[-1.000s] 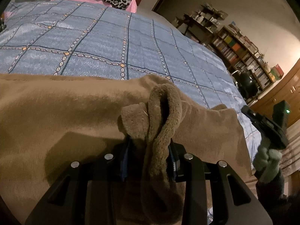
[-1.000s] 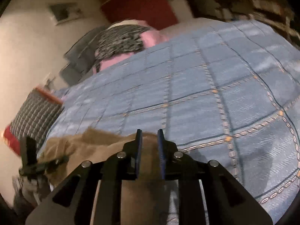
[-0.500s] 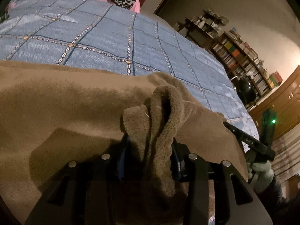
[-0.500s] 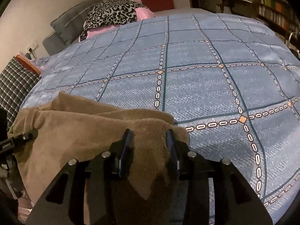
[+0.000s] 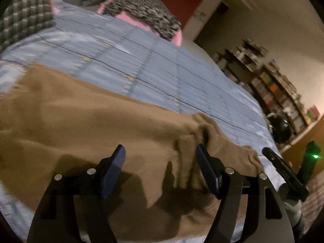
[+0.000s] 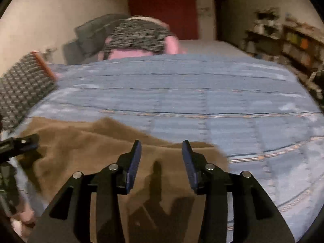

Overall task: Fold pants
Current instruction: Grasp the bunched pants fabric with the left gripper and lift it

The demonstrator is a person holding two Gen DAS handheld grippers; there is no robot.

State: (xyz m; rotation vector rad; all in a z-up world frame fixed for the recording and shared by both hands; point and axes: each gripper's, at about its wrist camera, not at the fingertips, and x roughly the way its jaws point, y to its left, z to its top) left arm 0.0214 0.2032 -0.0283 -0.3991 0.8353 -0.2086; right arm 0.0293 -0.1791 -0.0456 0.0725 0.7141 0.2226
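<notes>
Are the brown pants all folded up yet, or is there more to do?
Not finished, it seems. The brown pants already lie spread on the blue bedspread. Whether a fold is in yet, I cannot tell. Nothing is in hand: the left claw and the right claw both stand open above the cloth. The edge by the left claw looks bunched, so smoothing and more folding are probably left.

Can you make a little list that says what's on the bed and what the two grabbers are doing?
bed cover: blue quilt, checked lines
pants: brown, fuzzy pants lying flat on the near edge of the quilt
left gripper: open, over the pants, holding nothing
right gripper: open, over the pants' right end, holding nothing
far end of bed: spotted cloth on something pink
picture: blurry
</notes>
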